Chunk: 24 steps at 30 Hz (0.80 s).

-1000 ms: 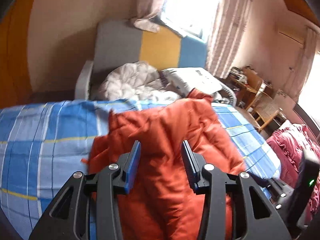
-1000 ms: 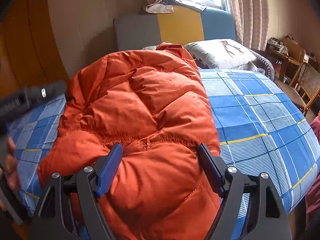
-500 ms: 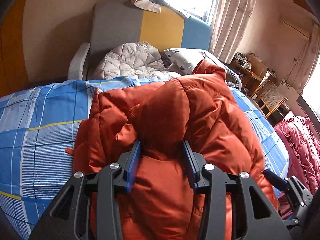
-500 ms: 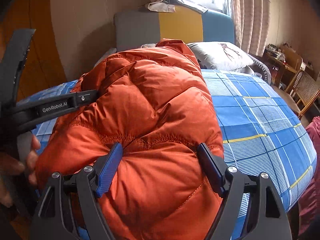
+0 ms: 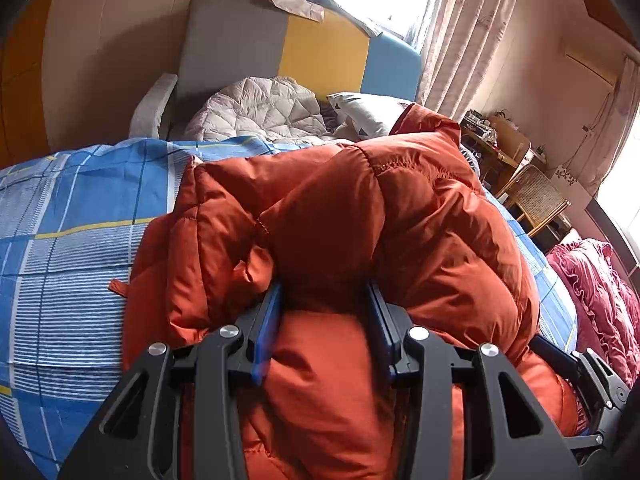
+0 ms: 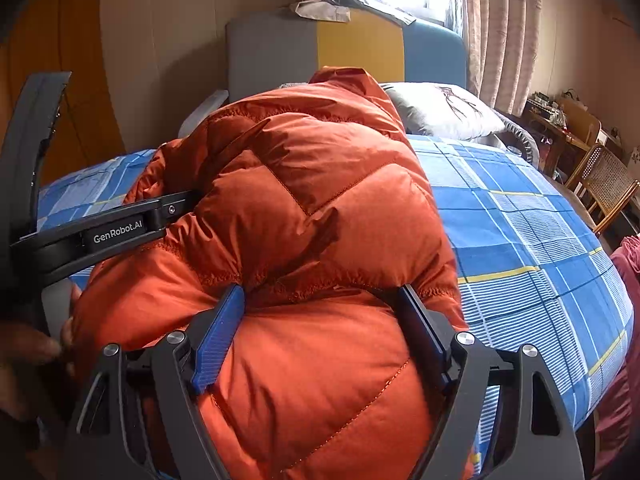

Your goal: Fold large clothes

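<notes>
Bed [image 5: 72, 216]: covered by a blue plaid sheet with yellow lines; it carries the jacket.
Headboard [image 6: 360, 60]: grey, yellow and blue panels at the far end, below the window.
Jacket [image 6: 312, 216]: orange, puffy and quilted, bunched in a tall heap on the bed, its near end raised between both grippers.
Quilt [image 5: 260, 108]: pale and crumpled, by the headboard beyond the jacket.
Pillow [image 6: 444, 110]: white with a dark print, right of the jacket's far end.
Left hand-held gripper [image 5: 324, 324]: blue-padded fingers pressed into a thick fold of the jacket from both sides, gripping it.
Right hand-held gripper [image 6: 320, 336]: jaws set wide, a bulging fold of the jacket filling the gap and touching both pads, held.
</notes>
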### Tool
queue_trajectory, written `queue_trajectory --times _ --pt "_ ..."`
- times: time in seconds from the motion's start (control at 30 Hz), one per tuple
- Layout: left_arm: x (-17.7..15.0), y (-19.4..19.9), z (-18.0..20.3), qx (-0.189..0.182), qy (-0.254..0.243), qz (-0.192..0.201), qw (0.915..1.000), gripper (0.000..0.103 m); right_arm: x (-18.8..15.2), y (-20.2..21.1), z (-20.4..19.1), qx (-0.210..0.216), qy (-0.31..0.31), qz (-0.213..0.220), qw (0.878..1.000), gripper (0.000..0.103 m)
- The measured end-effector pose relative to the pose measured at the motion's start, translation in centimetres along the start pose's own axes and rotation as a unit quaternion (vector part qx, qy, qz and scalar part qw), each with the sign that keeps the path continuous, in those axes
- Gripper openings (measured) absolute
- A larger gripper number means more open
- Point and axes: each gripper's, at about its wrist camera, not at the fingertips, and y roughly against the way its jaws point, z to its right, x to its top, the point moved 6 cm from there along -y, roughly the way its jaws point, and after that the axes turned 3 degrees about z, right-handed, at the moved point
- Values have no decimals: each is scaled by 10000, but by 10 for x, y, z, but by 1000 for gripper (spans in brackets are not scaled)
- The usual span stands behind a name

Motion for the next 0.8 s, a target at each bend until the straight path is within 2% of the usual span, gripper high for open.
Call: queue_trajectory --times 0.27,0.4,0.43,0.47,0.53,0.67,0.8 --pt "-5 -7 -5 -38 78 48 10000 41 -6 -10 -3 -70 38 -8 10000 78" --pt "-1 6 -2 112 112 33 9999 41 0 -1 -3 -125 88 6 9999 78" --pt "1 12 -1 156 162 56 9997 46 2 3 -2 -149 61 11 9999 78" --pt "2 20 0 199 195 101 9996 57 3 7 -1 -156 22 16 9999 80" --pt "2 36 3 286 232 201 9991 72 5 19 1 -184 -87 45 9998 84" --pt "-8 67 6 427 234 347 9982 77 5 41 1 -255 -87 183 9995 90" --pt "-23 98 10 592 161 495 9969 82 -1 62 2 -324 -191 210 9991 91"
